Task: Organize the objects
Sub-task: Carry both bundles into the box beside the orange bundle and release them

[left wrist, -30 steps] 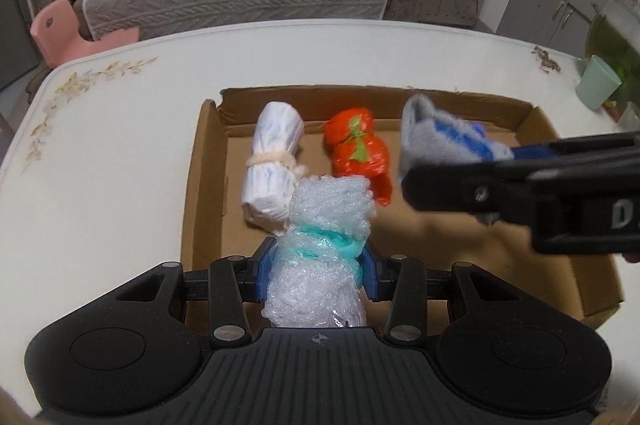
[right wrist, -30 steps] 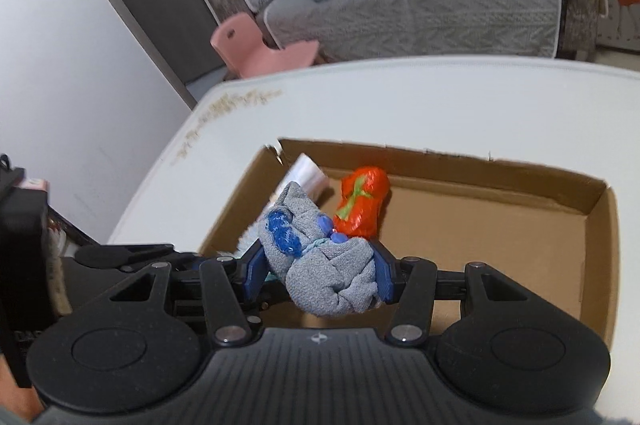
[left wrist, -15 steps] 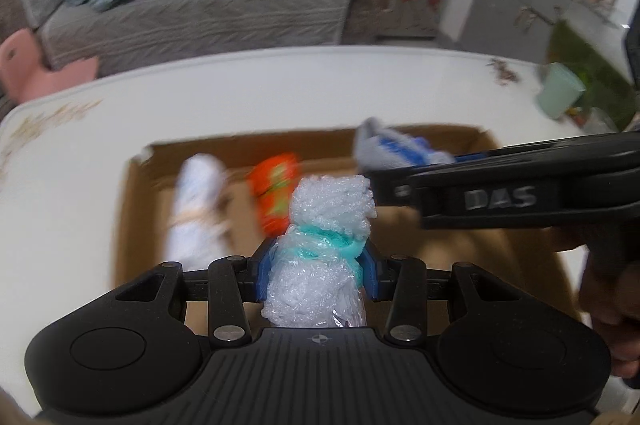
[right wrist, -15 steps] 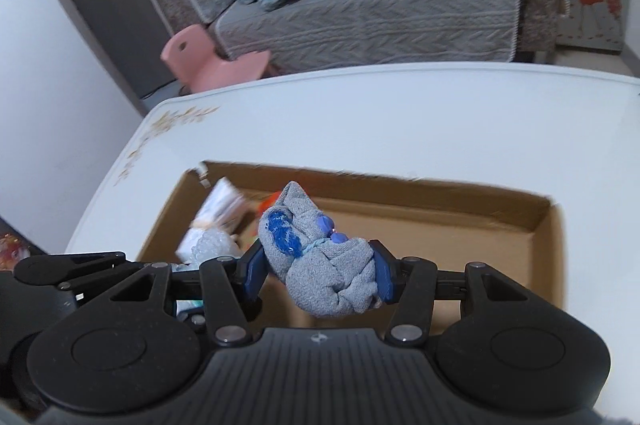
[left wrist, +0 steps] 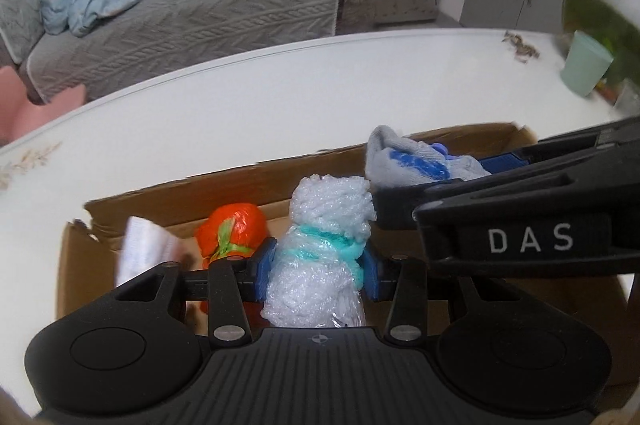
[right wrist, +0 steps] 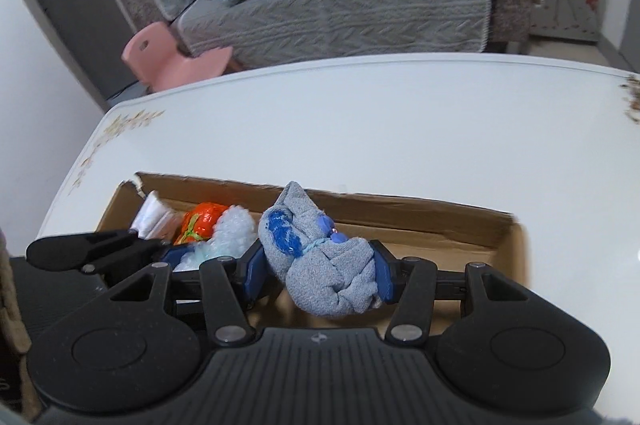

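The white bubble-wrap bundle tied round its middle with a turquoise plastic strip (left wrist: pixel 320 257) stands upright, clamped between the blue pads of the left gripper (left wrist: pixel 318 271), held above the near part of the shallow brown cardboard box (left wrist: pixel 248 181) on the white desk (left wrist: pixel 280 93). The right gripper (right wrist: pixel 320 275) is clenched on a grey rolled sock with blue patches (right wrist: pixel 320 265), crumpled and knotted, held over the middle of the same box. Inside the box at its left end lie an orange plastic bundle with a green tie (left wrist: pixel 232 233) and, just left of it, a white rolled bundle (left wrist: pixel 140 257), blurred here. The left wrist view alone shows the pale green cup (left wrist: pixel 586 63) at the far right of the desk and the black body of the right gripper marked "DAS" crossing from the right, the sock at its tip. The right wrist view alone shows the pink plastic chair (right wrist: pixel 176 57) by the grey sofa (right wrist: pixel 340 1), and the left gripper coming in from the left, the bubble-wrap bundle just left of the sock. Compared with a second ago, both grippers keep their hold, and the box sits lower and nearer in each view, with more of the desk showing beyond it.
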The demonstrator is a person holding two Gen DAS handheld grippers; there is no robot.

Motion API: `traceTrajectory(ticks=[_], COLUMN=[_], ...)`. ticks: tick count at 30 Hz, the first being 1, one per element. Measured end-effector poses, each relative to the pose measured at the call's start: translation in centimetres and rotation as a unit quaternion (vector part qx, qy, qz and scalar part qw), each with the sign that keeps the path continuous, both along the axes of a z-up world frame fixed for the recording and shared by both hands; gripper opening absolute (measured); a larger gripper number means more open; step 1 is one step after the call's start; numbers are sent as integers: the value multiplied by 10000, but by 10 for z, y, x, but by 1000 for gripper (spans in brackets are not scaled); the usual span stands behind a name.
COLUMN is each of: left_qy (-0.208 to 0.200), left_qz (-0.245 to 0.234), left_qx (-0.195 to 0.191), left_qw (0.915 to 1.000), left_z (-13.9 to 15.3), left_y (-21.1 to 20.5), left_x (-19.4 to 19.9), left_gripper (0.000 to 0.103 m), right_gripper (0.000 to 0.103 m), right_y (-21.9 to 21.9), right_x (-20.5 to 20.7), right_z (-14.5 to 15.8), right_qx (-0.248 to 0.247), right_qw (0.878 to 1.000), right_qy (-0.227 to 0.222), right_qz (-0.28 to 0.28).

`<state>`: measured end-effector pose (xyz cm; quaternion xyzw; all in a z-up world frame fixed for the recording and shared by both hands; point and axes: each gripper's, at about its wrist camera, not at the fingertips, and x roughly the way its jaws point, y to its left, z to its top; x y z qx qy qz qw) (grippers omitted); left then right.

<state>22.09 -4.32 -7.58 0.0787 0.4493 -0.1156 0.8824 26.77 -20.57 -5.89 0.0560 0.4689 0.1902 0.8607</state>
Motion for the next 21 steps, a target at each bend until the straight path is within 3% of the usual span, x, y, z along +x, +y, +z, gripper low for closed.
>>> traceTrajectory(ticks=[3,6,12,16,21], left_qy=[-1,-3,-29,-74,-116], left_qz=[-186,-259,-351,-404,-396], left_qx=[156,64,-7,67,64], left_qw=[9997,9996,9994,9991,9991], left_z=[-4,-6,-7,-8,-6], left_y=[6,13,13,10,7], left_x=[4,8,10,10,6], left_gripper=[50,51,55,68,72], right_gripper=[49,49,53,60,66], right_y=[8,10,4,7,5], right_x=[4,9,18,15,15], right_z=[-3,-6,-13,-11,-5], right_qx=[-68,-146,224,183,219], right_qw=[9995,9984,9970,9966,9965], right_qy=[-11,23,305,267,212], right_qz=[301,554,674,757,777])
